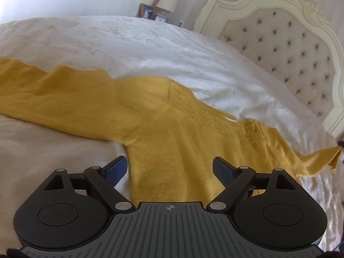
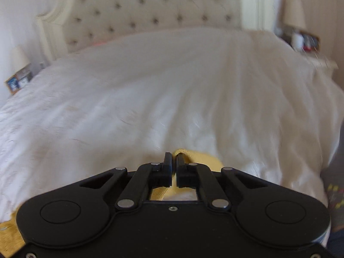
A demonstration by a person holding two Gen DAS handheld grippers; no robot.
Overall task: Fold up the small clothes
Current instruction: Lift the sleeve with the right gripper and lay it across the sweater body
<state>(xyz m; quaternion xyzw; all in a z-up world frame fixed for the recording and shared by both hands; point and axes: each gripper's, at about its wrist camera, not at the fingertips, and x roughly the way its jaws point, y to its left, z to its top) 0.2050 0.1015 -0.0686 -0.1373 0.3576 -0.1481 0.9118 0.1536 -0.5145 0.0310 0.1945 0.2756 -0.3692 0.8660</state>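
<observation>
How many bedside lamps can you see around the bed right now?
2. One lamp stands on the nightstand right of the headboard in the right wrist view; the other lamp stands left of it. Neither looks hidden.

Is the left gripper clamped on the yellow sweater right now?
No: the left gripper stands wide open above the yellow sweater, its blue pads apart with no cloth pinched between them.

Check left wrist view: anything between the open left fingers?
Only the yellow sweater. Its body lies on the white bedspread below the gap of the open left gripper, and neither pad touches it.
</observation>
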